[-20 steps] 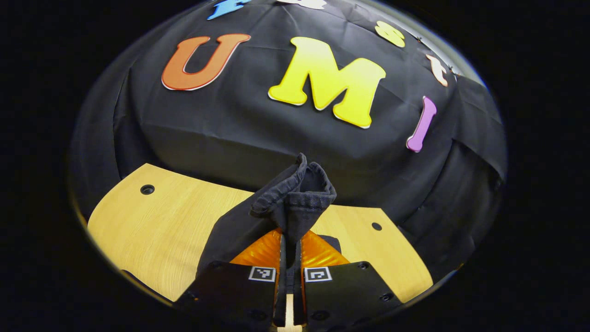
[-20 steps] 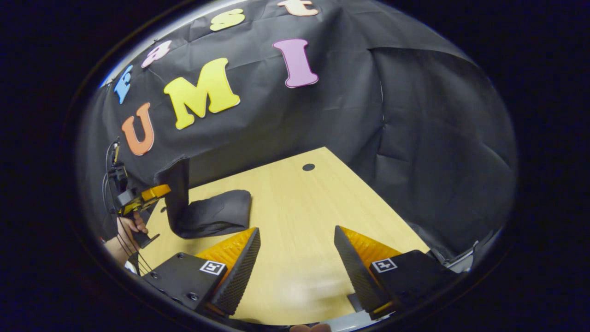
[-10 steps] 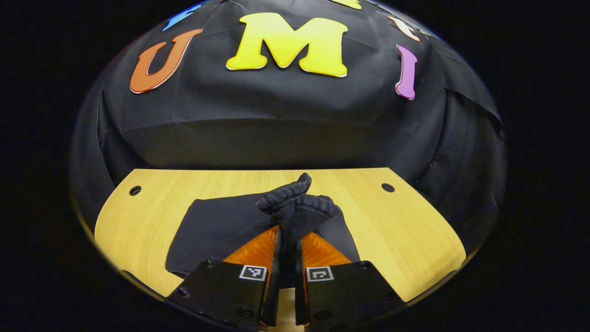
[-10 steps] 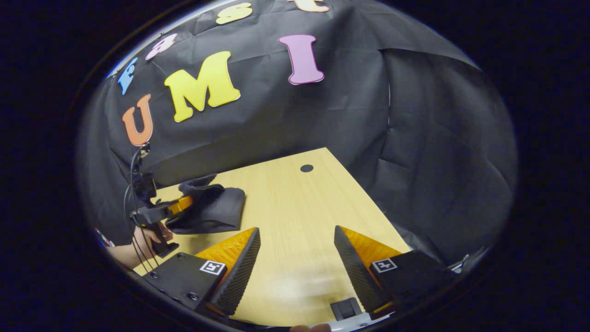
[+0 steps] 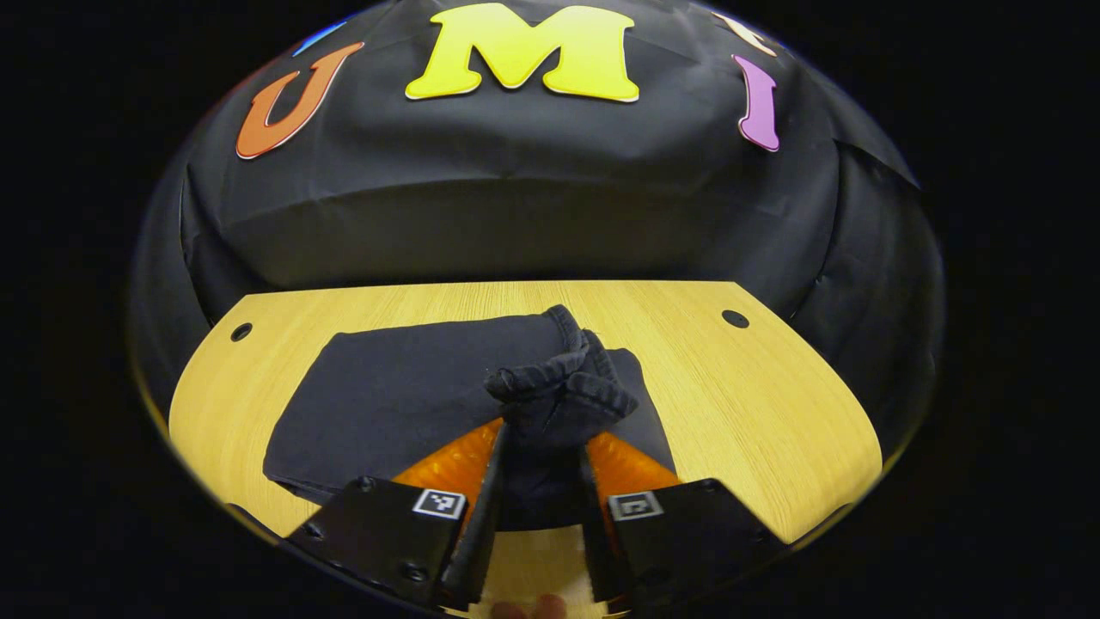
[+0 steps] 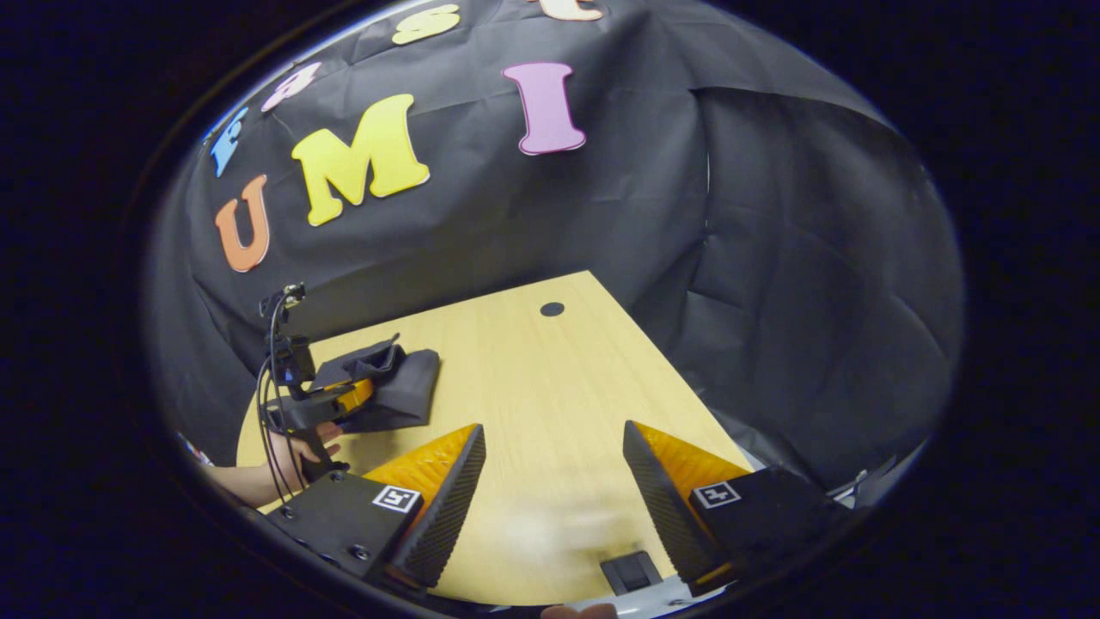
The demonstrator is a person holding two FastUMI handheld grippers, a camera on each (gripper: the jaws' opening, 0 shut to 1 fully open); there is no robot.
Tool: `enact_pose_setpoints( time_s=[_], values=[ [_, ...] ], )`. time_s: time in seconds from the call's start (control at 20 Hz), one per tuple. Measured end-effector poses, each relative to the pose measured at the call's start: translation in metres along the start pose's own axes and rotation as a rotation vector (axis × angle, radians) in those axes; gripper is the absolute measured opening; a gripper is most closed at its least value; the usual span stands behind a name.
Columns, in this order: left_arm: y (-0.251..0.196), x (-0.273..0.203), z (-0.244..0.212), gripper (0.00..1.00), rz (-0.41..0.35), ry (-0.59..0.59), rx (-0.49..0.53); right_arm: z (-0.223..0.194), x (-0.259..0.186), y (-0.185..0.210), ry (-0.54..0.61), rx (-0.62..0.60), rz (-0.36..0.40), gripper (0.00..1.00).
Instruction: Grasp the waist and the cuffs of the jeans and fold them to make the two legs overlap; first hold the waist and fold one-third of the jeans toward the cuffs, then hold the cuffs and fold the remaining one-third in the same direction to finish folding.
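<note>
Bare table [image 6: 550, 404] ahead of the right gripper [image 6: 554, 490], between its spread fingers and on to the far edge, broken only by a small round hole [image 6: 552, 309]. Folded jeans [image 5: 412, 387] across the table's left-middle, bunched cuffs [image 5: 563, 387] raised between the left gripper [image 5: 537, 490] fingers. Open wood right of the jeans and in a narrow strip behind them. Hemmed in at back and right by the black cloth wall [image 6: 773, 258]. Left gripper and hand [image 6: 296, 447] blocking the table's left near side.

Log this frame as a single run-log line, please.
left gripper: cuffs between its fingers, jaws parted | jeans: folded on table | right gripper: open, holding nothing, apart from jeans
</note>
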State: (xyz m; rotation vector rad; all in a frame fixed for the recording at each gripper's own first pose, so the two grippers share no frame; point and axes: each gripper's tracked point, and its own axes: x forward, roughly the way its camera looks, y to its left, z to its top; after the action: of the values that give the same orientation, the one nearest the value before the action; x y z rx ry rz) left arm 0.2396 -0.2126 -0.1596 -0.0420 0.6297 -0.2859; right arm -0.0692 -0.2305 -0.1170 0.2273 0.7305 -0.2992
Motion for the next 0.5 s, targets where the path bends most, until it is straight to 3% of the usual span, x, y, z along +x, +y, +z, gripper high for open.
enact_pose_setpoints(
  time_s=[0.1,0.35,0.5],
  values=[
    [-0.002,0.0,0.003,0.69,0.0,-0.005,0.004,-0.001,-0.003,0.003,-0.005,-0.003,0.004,0.99],
    [-0.009,-0.016,0.004,0.77,-0.031,-0.004,-0.041,-0.002,-0.008,0.018,-0.017,-0.03,0.029,0.99],
    [-0.007,-0.024,0.009,0.99,-0.024,-0.021,-0.024,-0.003,-0.011,0.027,-0.024,-0.036,0.049,0.99]
  ],
)
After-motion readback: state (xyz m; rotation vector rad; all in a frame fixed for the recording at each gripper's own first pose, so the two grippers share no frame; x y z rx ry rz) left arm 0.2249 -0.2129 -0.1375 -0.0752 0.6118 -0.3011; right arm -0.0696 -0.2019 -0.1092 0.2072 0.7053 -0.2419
